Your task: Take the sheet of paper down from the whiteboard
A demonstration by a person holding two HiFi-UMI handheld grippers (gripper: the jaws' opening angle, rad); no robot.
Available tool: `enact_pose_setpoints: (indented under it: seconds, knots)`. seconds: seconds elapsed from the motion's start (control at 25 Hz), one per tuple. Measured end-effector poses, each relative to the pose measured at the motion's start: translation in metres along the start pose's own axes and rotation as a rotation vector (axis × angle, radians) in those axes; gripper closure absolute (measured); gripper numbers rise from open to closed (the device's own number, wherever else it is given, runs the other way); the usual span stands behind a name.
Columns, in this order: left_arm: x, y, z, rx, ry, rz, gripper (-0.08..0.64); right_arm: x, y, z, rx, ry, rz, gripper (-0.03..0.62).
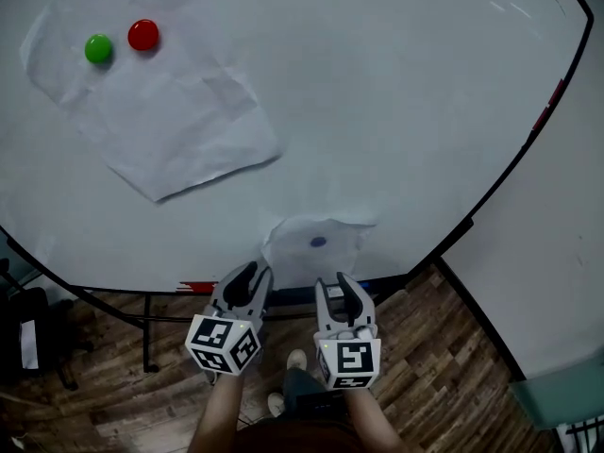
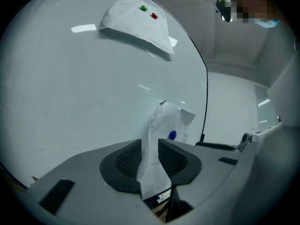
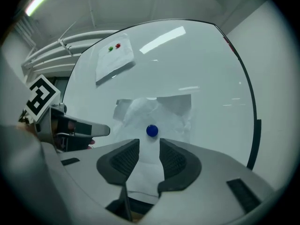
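Whiteboard [image 1: 396,111] fills most of the head view, with a wooden floor [image 1: 425,366] below its lower edge. The sheet of paper [image 1: 316,253] sits at the bottom centre of the board. It is small and crumpled and is pinned by one blue magnet [image 1: 318,242]. Its lower edge reaches the board's bottom frame. The left gripper [image 1: 253,272] is at the sheet's lower left corner and the right gripper [image 1: 335,283] is at its lower edge, so the two are side by side and close together. In the left gripper view, the left gripper [image 2: 150,146] is clamped on the sheet of paper [image 2: 166,121]. A folded strip of it fills the gap between the pads, touching both, and rises off the board toward the blue magnet [image 2: 172,135]. In the right gripper view, the jaws of the right gripper [image 3: 149,146] stand a little apart. The sheet of paper [image 3: 159,111] lies flat, facing the camera, and its lower part shows in the gap between the jaws and below them, with no pinch visible. The blue magnet [image 3: 151,131] is just above the gap. The left gripper [image 3: 79,128] shows at the left of that view. A larger sheet [image 1: 170,111] hangs at the board's upper left, tilted and creased, under a green magnet [image 1: 98,48] and a red magnet [image 1: 143,35] set next to each other. It is well apart from both grippers.
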State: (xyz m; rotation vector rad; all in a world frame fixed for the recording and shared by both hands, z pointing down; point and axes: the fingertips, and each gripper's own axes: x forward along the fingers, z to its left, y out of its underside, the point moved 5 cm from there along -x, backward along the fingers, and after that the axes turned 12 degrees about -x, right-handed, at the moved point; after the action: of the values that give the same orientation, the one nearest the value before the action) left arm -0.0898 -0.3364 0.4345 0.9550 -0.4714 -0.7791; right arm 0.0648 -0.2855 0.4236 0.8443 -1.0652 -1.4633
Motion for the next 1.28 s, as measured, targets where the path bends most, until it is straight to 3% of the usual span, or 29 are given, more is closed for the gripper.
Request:
enact_pose_setpoints:
  seconds: [0.24,0.44,1.28]
  knots:
    - [0.013,-0.001,0.004,-0.007,0.013,-0.01,0.451,0.017,-0.007,0.001,0.016,0.007,-0.046,0.456]
    - [0.019,-0.002,0.0,0.002,0.029,-0.016,0.455,0.036,-0.018,-0.001,-0.049,0.03,-0.069,0.446]
    - [0.032,-0.005,0.009,0.01,0.022,-0.011,0.493,0.064,-0.018,0.003,-0.124,0.104,-0.059,0.437]
